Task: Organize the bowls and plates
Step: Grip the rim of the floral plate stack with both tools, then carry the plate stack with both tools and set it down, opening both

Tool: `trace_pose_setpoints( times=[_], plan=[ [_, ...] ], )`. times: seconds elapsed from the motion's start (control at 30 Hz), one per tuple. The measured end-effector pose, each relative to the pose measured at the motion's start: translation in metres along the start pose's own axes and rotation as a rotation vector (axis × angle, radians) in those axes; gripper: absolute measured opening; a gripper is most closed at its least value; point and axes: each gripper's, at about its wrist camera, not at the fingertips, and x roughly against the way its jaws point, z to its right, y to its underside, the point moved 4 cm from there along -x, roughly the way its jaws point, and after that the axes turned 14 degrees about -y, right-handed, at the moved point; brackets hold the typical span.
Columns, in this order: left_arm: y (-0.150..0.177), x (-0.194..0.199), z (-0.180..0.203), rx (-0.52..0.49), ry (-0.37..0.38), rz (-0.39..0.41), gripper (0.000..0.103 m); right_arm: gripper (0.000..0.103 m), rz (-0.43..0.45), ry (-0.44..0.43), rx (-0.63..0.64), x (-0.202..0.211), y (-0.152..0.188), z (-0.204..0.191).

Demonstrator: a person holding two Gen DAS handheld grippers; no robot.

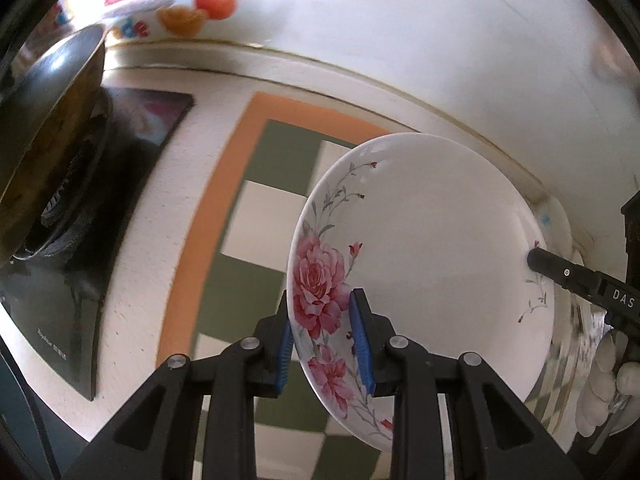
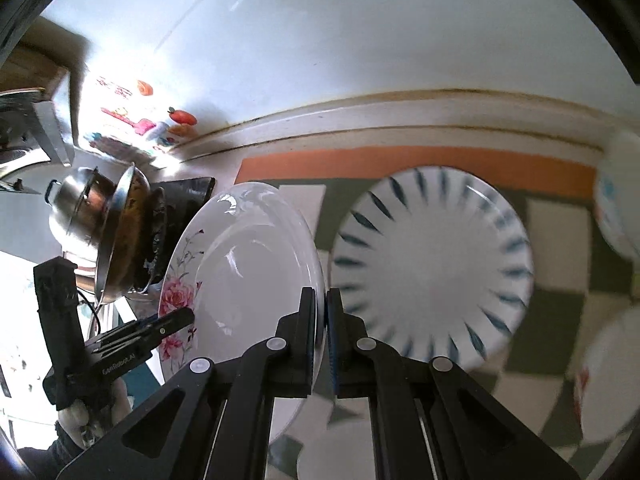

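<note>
Both grippers, left gripper [image 1: 322, 344] and right gripper [image 2: 325, 340], clamp opposite rims of the flowered plate [image 1: 432, 264], keeping it balanced above the checked mat [image 1: 276, 184], beside the striped plate [image 2: 432, 264].

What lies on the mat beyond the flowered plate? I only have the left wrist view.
Observer: A white plate with blue stripes lies on the checked mat, right of the flowered plate.
Operator: Is the right gripper clamped on the flowered plate?
Observer: Yes, the right gripper is shut on its rim.
Operator: Any other dishes?
Observer: Blurred dishes show at the right edge.
</note>
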Motion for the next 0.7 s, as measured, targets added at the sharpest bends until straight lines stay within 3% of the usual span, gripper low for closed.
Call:
trace_pose_setpoints(
  times=[0.23,0.43,0.7],
  plan=[
    [0.033,0.027,0.043,-0.103,0.037,0.018,0.024,0.007,0.09,0.005,-0.055,0.075,0.063,0.021],
    [0.059,0.023,0.08,-0.201,0.06,0.0,0.024,0.007,0.14,0.01,-0.126,0.115,0.118,0.046],
    [0.101,-0.002,0.114,-0.312,0.052,-0.074,0.024,0.007,0.107,0.03,-0.241,0.119,0.192,0.095]
  ],
)
